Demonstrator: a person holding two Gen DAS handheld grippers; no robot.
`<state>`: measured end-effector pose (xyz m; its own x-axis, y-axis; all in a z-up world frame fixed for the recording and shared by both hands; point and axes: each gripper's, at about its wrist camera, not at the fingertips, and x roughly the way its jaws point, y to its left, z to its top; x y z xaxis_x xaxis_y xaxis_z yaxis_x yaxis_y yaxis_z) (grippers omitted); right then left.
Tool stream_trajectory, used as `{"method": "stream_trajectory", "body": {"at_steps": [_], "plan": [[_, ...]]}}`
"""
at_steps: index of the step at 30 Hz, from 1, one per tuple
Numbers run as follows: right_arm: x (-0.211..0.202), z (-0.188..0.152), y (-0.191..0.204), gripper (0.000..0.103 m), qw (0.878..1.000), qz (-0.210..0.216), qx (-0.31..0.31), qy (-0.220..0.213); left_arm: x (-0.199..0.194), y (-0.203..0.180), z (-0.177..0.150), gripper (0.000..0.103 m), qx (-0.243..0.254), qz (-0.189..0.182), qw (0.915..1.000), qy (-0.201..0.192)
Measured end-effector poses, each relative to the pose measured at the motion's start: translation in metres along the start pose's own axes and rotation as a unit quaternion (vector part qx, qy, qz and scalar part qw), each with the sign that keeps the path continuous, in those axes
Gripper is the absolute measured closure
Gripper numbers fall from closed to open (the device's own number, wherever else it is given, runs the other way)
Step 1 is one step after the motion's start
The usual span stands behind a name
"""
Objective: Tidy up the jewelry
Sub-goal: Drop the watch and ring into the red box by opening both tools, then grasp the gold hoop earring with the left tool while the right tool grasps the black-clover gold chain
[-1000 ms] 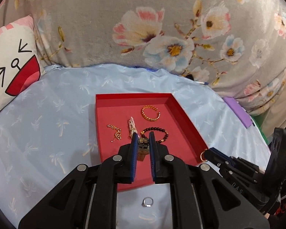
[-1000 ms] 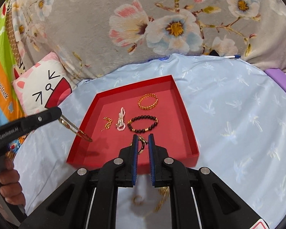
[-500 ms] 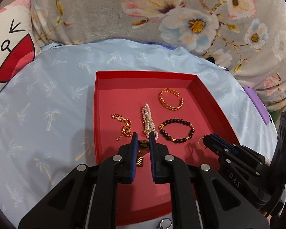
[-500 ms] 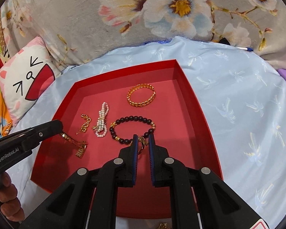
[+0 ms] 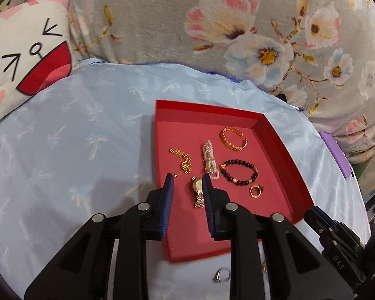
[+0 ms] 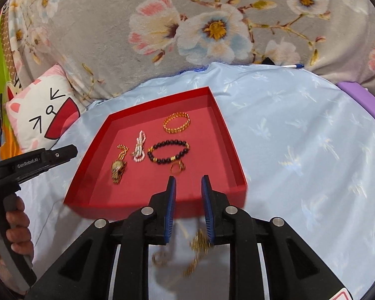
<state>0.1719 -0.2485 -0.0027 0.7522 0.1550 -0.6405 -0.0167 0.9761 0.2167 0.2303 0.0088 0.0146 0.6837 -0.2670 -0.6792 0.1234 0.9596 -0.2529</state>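
A red tray (image 5: pixel 282 150) (image 6: pixel 227 135) lies on the light blue cloth. In it lie a gold bangle (image 5: pixel 233 138) (image 6: pixel 176 123), a pearl strand (image 5: pixel 208 160) (image 6: pixel 140 147), a thin gold chain (image 5: pixel 183 161), a black bead bracelet (image 5: pixel 238 172) (image 6: pixel 168 151), a gold ring (image 5: pixel 256 191) (image 6: pixel 177 167) and a gold watch (image 5: pixel 197 191) (image 6: pixel 118 170). My left gripper (image 5: pixel 186 181) is open and empty just above the watch. My right gripper (image 6: pixel 187 181) is open and empty over the tray's near edge, just short of the ring.
Loose jewelry lies on the cloth in front of the tray: a silver ring (image 5: pixel 221 275) and gold chain pieces (image 6: pixel 199 245). A cat-face pillow (image 5: pixel 25 57) sits at left, a floral blanket (image 5: pixel 212 25) behind, a purple object (image 6: pixel 364 100) at right.
Both grippers opened. The left one let the gold watch down in the tray, the right one let the gold ring down by the bead bracelet. Both pulled back toward the tray's near side.
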Motion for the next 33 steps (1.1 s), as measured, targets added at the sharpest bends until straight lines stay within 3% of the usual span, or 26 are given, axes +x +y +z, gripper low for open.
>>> {"method": "stream_trajectory", "body": {"at_steps": [10, 20, 26, 33], "plan": [[-0.048, -0.064, -0.002, 0.081, 0.999, -0.001, 0.006, 0.033, -0.041, 0.016, -0.067, 0.076, -0.007, 0.011, 0.9994, 0.033], [-0.069, -0.106, -0.003, 0.081, 0.998, 0.003, 0.016, 0.067, -0.050, 0.021, -0.121, 0.069, 0.007, 0.028, 0.9974, 0.066], [-0.068, -0.114, -0.002, 0.081, 0.997, 0.008, 0.020, 0.079, -0.041, 0.018, -0.131, 0.067, 0.015, 0.033, 0.9965, 0.076], [-0.066, -0.112, 0.001, 0.081, 0.997, 0.012, 0.019, 0.079, -0.031, 0.009, -0.128, 0.067, 0.040, 0.055, 0.9959, 0.059]]}}
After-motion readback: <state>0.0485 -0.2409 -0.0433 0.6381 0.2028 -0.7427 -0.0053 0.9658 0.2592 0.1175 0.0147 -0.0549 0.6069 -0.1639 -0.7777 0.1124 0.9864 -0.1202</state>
